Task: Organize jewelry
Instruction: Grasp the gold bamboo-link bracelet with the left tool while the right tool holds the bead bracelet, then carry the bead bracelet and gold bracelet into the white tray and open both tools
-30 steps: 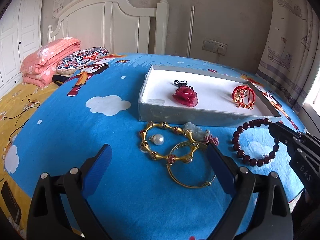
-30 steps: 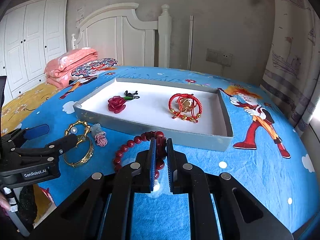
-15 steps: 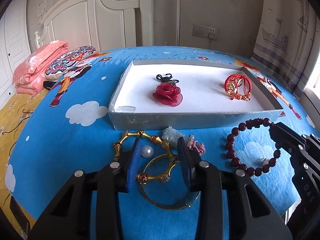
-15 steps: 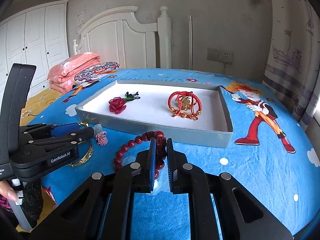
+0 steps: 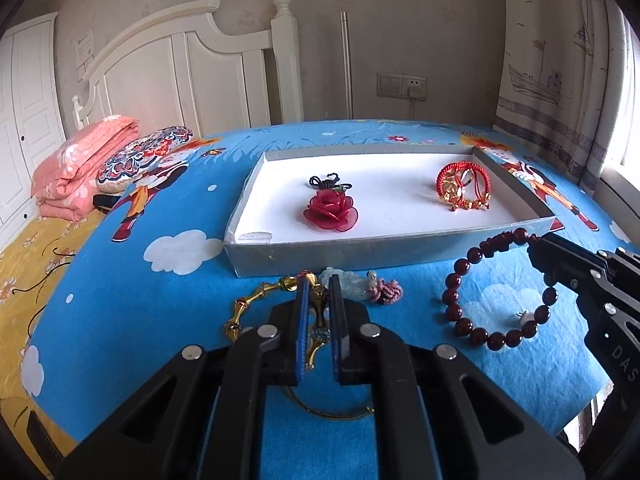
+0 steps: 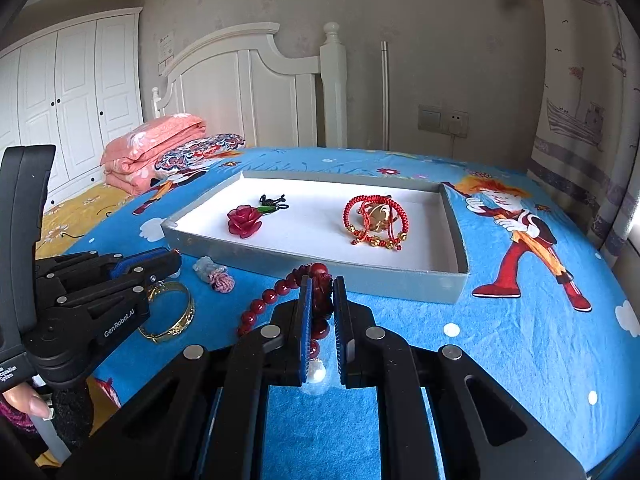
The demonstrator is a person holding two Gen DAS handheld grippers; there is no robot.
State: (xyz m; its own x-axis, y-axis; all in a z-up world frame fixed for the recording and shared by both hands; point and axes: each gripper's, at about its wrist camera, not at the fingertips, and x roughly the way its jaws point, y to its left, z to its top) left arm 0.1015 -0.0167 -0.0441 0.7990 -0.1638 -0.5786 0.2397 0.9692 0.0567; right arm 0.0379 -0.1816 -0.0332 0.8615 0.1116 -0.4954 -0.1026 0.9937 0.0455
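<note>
Left gripper (image 5: 320, 316) clamped on gold link bracelet (image 5: 256, 304); right gripper (image 6: 320, 312) clamped on red bead bracelet (image 6: 280, 300); tray (image 5: 400, 246) at 12 o'clock.

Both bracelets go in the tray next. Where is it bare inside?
Tray floor lies bare between the rose brooch and the red cord bracelets, along the near wall, and in the left near corner. It is crowded outside, before the tray's left front.

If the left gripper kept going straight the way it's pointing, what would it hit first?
The left gripper, already closed on the gold link bracelet, would probably first meet the pale jade pendant just past its fingertips, then the gray tray. Depth is uncertain.
</note>
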